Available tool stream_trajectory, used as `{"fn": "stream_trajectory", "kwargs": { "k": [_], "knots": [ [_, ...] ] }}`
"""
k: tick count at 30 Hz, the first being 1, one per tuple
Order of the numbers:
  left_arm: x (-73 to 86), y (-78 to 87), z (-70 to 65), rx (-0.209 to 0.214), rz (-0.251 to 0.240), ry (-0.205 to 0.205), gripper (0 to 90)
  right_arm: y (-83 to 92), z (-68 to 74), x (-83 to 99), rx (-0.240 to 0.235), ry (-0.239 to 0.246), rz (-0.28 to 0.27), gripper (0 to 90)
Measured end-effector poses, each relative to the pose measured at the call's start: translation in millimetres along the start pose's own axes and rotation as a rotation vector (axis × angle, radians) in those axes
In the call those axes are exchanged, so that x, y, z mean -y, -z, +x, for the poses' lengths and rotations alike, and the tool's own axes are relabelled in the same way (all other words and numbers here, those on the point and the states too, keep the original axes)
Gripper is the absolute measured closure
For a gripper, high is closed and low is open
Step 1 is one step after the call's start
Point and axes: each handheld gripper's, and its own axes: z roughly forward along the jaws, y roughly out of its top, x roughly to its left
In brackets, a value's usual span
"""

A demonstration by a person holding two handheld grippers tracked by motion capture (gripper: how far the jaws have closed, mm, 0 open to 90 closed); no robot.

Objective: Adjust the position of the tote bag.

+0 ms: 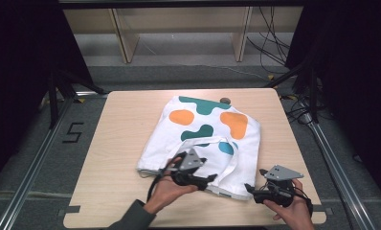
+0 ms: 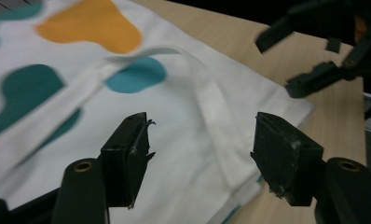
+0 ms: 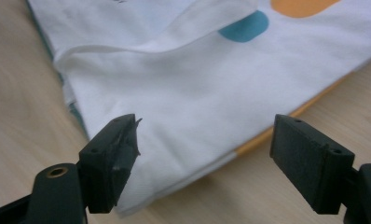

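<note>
A white tote bag (image 1: 203,139) with orange and teal blobs lies flat on the wooden table (image 1: 117,143). Its white strap (image 1: 229,160) loops across the near part of the bag. My left gripper (image 1: 207,170) hovers over the bag's near edge, open, with nothing between its pads. In the left gripper view the strap (image 2: 211,93) runs under the gap between the jaws of that gripper (image 2: 202,140). My right gripper (image 1: 254,181) stands open just off the bag's near right corner. In the right gripper view the bag's corner (image 3: 197,116) lies ahead of the gripper (image 3: 204,144), untouched.
A small round brownish object (image 1: 224,100) sits at the bag's far edge. Bare tabletop stretches to the left of the bag. A wooden frame (image 1: 126,38) and cables (image 1: 270,43) lie on the floor beyond the table. In the left gripper view the right gripper (image 2: 305,60) shows at upper right.
</note>
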Motion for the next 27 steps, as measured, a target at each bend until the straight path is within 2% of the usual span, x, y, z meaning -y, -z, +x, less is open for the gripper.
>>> {"fn": "stream_trajectory", "kwargs": {
  "k": [1, 3, 4, 5, 6, 7, 8, 9, 10, 11, 12, 14, 16, 17, 18, 19, 20, 21, 22, 23, 24, 25, 26, 27],
  "knots": [
    [0.0, 0.0, 0.0, 0.0, 0.0, 0.0, 31.6, 0.0, 0.0, 0.0, 0.0, 0.0, 0.0, 24.1],
    [11.0, 20.3, 16.3, -0.088, 0.004, 0.026, 31.0, -0.2, 4.3, -0.2, -0.013, 0.016, 0.003, 23.8],
    [27.3, 38.7, 31.9, -0.191, 0.028, 0.047, 30.1, -0.7, 8.0, -1.0, -0.033, 0.036, 0.008, 23.1],
    [27.3, 38.7, 31.9, -0.191, 0.028, 0.047, 29.8, -0.7, 8.0, -1.0, -0.033, 0.036, 0.008, 23.1],
    [35.5, 47.9, 41.1, -0.231, 0.045, 0.021, 29.8, -1.2, 10.9, -0.9, -0.036, 0.034, 0.01, 22.6],
    [44.8, 55.1, 46.8, -0.248, 0.046, 0.061, 29.4, -1.7, 12.6, -1.1, -0.048, 0.046, 0.012, 22.2],
    [61.6, 69.4, 57.2, -0.267, 0.042, 0.107, 29.1, -1.9, 16.7, -1.2, -0.053, 0.067, 0.02, 22.2],
    [61.6, 69.4, 57.2, -0.267, 0.042, 0.107, 29.0, -1.9, 16.7, -1.2, -0.053, 0.067, 0.02, 22.2],
    [69.5, 76.3, 60.7, -0.283, 0.057, 0.13, 28.7, -4.2, 19.3, -0.5, -0.047, 0.104, 0.028, 21.7],
    [75.9, 82.1, 66.3, -0.297, 0.066, 0.115, 28.7, -4.2, 19.3, -0.5, -0.047, 0.104, 0.028, 21.7],
    [81.6, 86.5, 69.8, -0.31, 0.074, 0.122, 28.0, -4.6, 20.9, 0.2, -0.038, 0.109, 0.043, 21.4],
    [90.3, 90.6, 73.3, -0.33, 0.074, 0.145, 27.1, -5.9, 22.5, 1.6, -0.023, 0.122, 0.067, 21.1],
    [95.1, 93.6, 80.9, -0.354, 0.113, 0.076, 27.1, -6.7, 21.3, 2.8, -0.005, 0.137, 0.071, 21.0],
    [97.9, 91.0, 82.0, -0.371, 0.106, 0.101, 27.0, -7.0, 20.1, 3.8, 0.001, 0.142, 0.08, 20.9],
    [101.0, 90.6, 87.9, -0.375, 0.183, 0.075, 26.3, -6.2, 20.1, 4.3, 0.003, 0.136, 0.09, 20.8],
    [101.0, 90.6, 87.9, -0.375, 0.183, 0.075, 26.2, -6.2, 20.1, 4.3, 0.003, 0.136, 0.09, 20.8],
    [102.9, 87.9, 90.0, -0.376, 0.2, 0.053, 26.6, -7.0, 21.6, 5.6, 0.002, 0.124, 0.101, 20.2],
    [104.6, 86.6, 89.8, -0.37, 0.241, 0.043, 26.6, -7.0, 21.6, 5.6, 0.002, 0.124, 0.101, 20.2],
    [106.5, 84.0, 89.6, -0.382, 0.27, 0.036, 27.2, -8.0, 21.7, 6.0, 0.003, 0.133, 0.106, 20.2],
    [109.8, 79.7, 87.1, -0.405, 0.269, 0.091, 27.9, -8.7, 22.0, 6.6, 0.011, 0.147, 0.109, 20.2],
    [111.2, 77.7, 90.9, -0.424, 0.275, 0.071, 28.6, -8.3, 24.0, 6.9, 0.009, 0.133, 0.128, 20.3],
    [112.3, 76.6, 94.2, -0.443, 0.287, 0.077, 28.8, -9.4, 23.7, 7.3, 0.016, 0.145, 0.124, 20.3],
    [113.6, 75.5, 101.1, -0.461, 0.288, 0.079, 29.2, -10.9, 22.4, 7.6, 0.019, 0.133, 0.139, 19.6],
    [113.6, 75.5, 101.1, -0.461, 0.288, 0.079, 29.3, -10.9, 22.4, 7.6, 0.019, 0.133, 0.139, 19.6]
  ]
}}
